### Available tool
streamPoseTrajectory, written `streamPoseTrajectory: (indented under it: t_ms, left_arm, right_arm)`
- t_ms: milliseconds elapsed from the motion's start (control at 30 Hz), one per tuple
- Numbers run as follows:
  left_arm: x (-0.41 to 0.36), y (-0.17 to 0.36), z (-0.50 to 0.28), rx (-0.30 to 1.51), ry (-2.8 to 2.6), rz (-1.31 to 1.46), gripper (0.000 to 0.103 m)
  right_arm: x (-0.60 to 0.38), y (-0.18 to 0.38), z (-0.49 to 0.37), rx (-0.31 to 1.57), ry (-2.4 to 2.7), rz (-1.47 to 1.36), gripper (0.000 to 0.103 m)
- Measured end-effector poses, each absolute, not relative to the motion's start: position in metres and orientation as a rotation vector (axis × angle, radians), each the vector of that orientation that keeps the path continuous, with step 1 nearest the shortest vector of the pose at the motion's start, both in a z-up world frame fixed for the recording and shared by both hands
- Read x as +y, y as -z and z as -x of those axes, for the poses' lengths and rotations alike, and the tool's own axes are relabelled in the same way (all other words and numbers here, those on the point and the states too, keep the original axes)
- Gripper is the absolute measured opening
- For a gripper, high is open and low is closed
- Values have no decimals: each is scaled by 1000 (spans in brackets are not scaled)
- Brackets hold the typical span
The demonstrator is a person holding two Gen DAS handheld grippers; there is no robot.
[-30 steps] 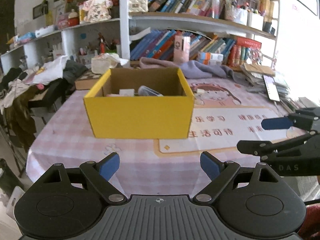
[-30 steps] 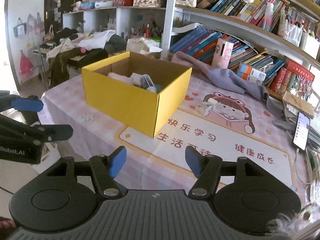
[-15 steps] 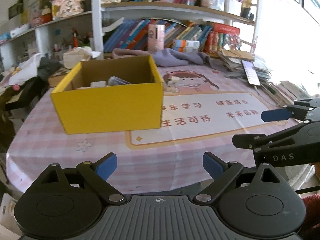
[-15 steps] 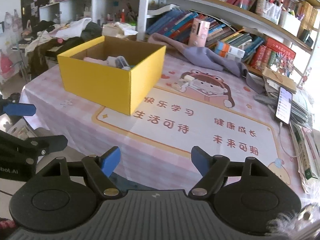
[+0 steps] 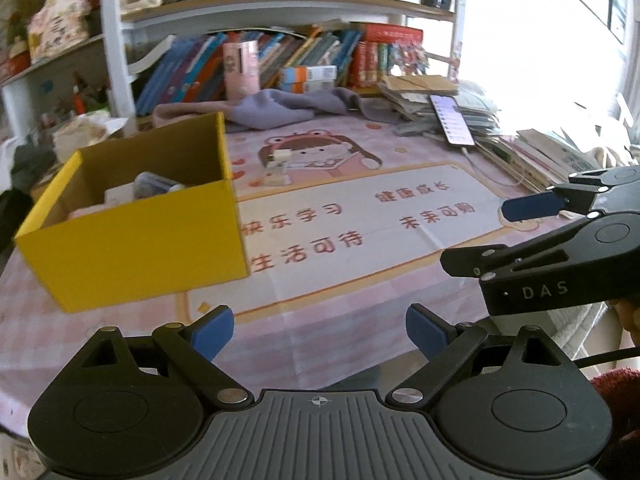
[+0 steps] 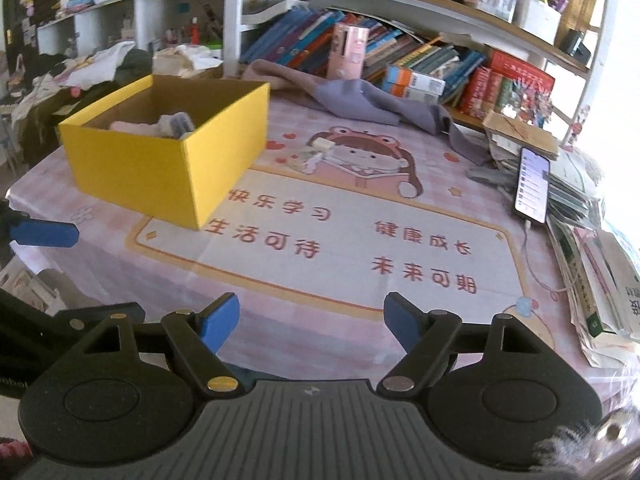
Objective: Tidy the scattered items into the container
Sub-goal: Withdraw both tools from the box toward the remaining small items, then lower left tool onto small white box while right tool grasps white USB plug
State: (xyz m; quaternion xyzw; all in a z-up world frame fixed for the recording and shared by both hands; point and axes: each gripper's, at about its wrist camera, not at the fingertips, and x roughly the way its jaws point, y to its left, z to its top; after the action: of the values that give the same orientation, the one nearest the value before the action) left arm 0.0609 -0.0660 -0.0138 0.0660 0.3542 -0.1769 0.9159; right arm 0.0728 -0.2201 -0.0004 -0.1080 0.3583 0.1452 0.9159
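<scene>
Your open-topped yellow cardboard box [image 6: 168, 148] sits on the left part of the counter [image 6: 340, 304], which is covered by a pink checked cloth with a cartoon mat; the box already holds several things: a pale pinkish piece and a clear-wrapped bundle [image 5: 154, 184] show above its rim, so part of the tidying looks done.

One loose cluster is left in plain sight: small white and cream plastic bits [image 6: 314, 152] lie on the cartoon girl's face, just right of the box and not touching it; too small to name exactly.

The black smartphone [image 6: 532, 184] on the paper stack at the right edge and the grey-purple cloth [image 5: 288, 106] by the bookshelf may or may not count as scattered; you judge that.

Left gripper [image 5: 320, 328]: jaws wide, nothing between them. Right gripper [image 6: 312, 320]: jaws apart, also empty. Both hover over the near edge of the counter, well short of the bits.

Remaining, as I read it: reach the small cluster, lift it, drop it in the box.
</scene>
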Motion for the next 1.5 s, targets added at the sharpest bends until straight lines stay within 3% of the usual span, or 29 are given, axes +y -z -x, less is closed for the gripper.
streamPoseTrajectory:
  t_ms: [433, 1033, 1400, 1500]
  left_arm:
    - [-114, 16, -109, 721, 395, -186, 95]
    - [-173, 6, -220, 727, 203, -143, 95]
    - [-197, 29, -292, 780, 85, -225, 94]
    - [-193, 39, -313, 797, 58, -198, 94]
  right_arm:
    - [-258, -1, -129, 719, -303, 177, 78]
    - [-310, -17, -278, 654, -491, 132, 77]
    - [-291, 2, -376, 645, -650, 107, 76]
    - [-269, 18, -404, 656, -728, 141, 72]
